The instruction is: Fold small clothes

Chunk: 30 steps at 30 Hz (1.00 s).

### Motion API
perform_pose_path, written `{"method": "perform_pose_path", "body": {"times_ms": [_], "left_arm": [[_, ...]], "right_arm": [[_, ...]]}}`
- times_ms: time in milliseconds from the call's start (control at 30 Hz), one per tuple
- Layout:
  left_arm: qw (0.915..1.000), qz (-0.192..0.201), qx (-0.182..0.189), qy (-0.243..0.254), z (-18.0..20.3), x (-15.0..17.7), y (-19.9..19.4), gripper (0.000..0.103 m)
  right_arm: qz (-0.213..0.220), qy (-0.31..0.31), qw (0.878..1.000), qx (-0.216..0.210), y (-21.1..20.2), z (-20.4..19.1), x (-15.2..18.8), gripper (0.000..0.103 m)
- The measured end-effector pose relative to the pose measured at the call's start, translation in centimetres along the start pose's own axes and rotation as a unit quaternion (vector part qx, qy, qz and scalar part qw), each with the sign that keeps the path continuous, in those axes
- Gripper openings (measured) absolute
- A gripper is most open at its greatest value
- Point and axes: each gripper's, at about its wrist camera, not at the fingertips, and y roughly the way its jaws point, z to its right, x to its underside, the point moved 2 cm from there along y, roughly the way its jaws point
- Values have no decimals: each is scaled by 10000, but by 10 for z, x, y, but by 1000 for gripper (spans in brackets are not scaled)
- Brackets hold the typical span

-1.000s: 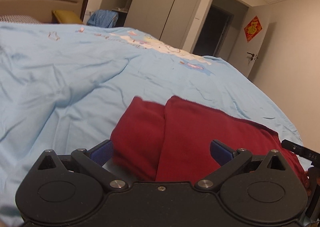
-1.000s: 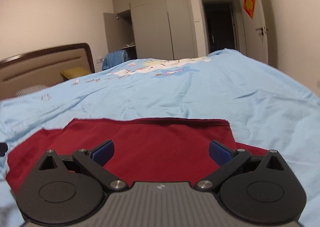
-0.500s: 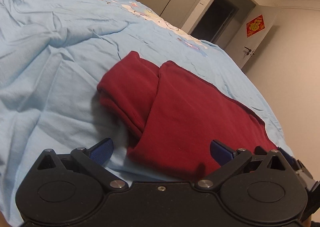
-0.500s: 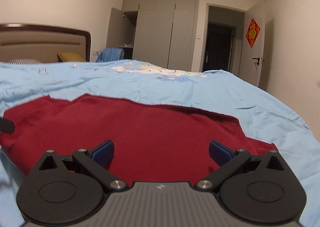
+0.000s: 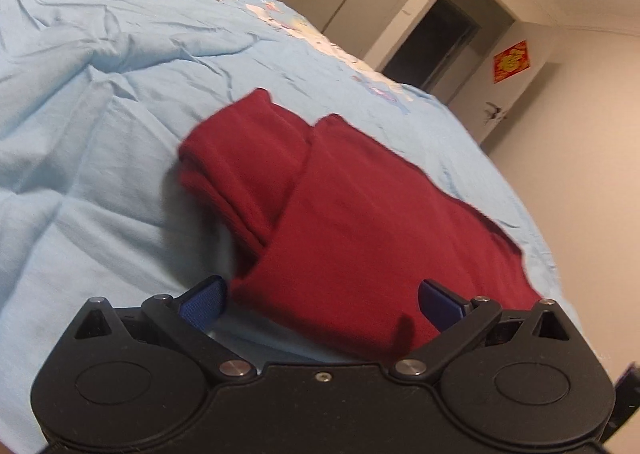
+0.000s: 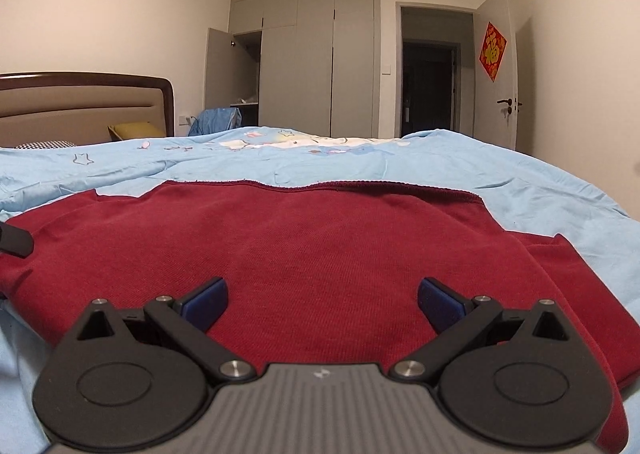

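Note:
A dark red garment (image 5: 360,221) lies folded on the light blue bedspread (image 5: 100,101), its left part doubled under a top layer. My left gripper (image 5: 320,304) hovers open just above the garment's near edge, nothing between its blue pads. In the right wrist view the same red garment (image 6: 304,250) spreads flat, its hem running across the far side. My right gripper (image 6: 322,300) is open low over its near middle, holding nothing. A black piece of the left gripper shows at the left edge of that view.
The blue bedspread (image 6: 540,189) extends far beyond the garment and drops off at the right. A padded headboard (image 6: 80,105), a yellow pillow (image 6: 134,130) and blue cloth sit at the back left. Grey wardrobes (image 6: 316,61), a dark doorway (image 6: 430,87) and a door stand behind.
Both grippers have risen and drawn back from the garment, staying open. The left view has tilted, showing more of the folded garment; the right view has lifted above the cloth.

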Motion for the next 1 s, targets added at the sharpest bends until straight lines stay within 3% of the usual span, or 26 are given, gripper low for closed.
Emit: {"method": "perform_pose_path", "body": {"times_ms": [133,267,433,500,567,633,867,900,1000], "left_arm": [[9999,74,82,-35,2,3,3,97],[9988,248,135,-389,-5,-2,7,96],[9978,400,16,-522,-5,-8,10,91],[9968,505,-131,-602,-6,-8,8,82],[9939,735,-245,-783,-8,-10,3,58],[9911,890,-281,-946,-12,-13,1,43],[9900,849,-214,-1102,-15,-23,11,54],[9903,854,-239,-1067,-13,-23,11,53],[9918,834,-339,-907,-9,-26,12,38]], "right_arm": [[23,18,10000,-11,0,2,0,103],[48,23,10000,-9,-1,1,2,103],[73,26,10000,3,-1,0,2,103],[80,28,10000,6,-2,0,3,103],[87,31,10000,9,-1,0,3,103],[90,35,10000,10,-1,0,3,103],[88,40,10000,11,-2,1,3,103],[89,59,9999,12,-3,1,3,103],[160,149,9997,130,-10,-1,4,103]]}}
